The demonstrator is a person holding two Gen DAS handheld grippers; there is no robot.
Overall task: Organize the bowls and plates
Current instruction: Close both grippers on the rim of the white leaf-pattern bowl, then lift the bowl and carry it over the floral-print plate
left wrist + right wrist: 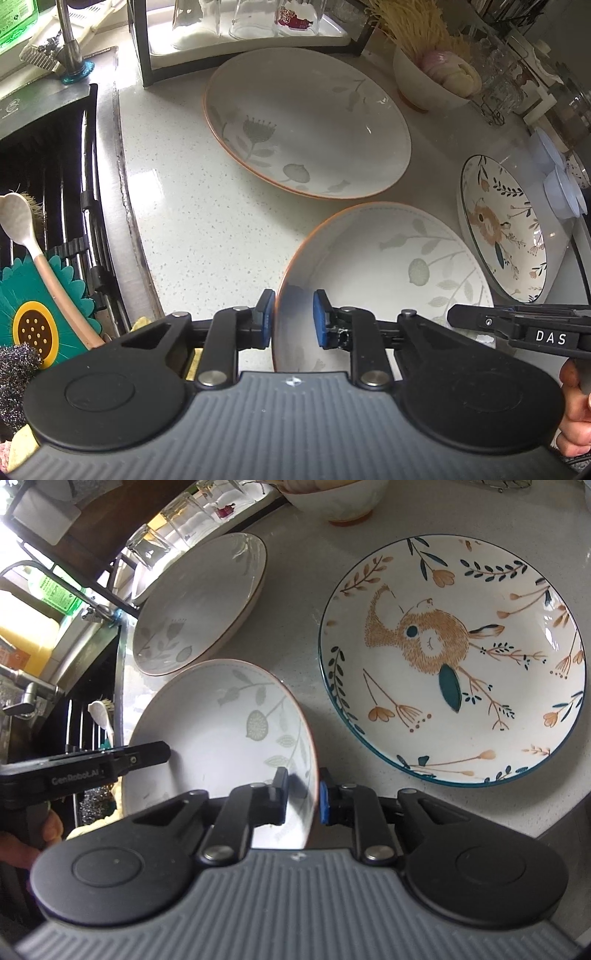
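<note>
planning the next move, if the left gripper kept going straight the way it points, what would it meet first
Likely nothing new: the left gripper already has its fingers around the rim of the near leaf-pattern plate; farther along that line lies the second leaf-pattern plate.

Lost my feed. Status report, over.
Left gripper and right gripper both shut on near orange-rimmed leaf-print plate, opposite rims. Second matching plate flat behind. Nothing blocking.

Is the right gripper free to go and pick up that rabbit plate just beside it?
Probably not yet. The right gripper is clamped on the rim of the near leaf-pattern plate, which the left gripper grips too. The rabbit plate itself lies uncovered on the counter.
</note>
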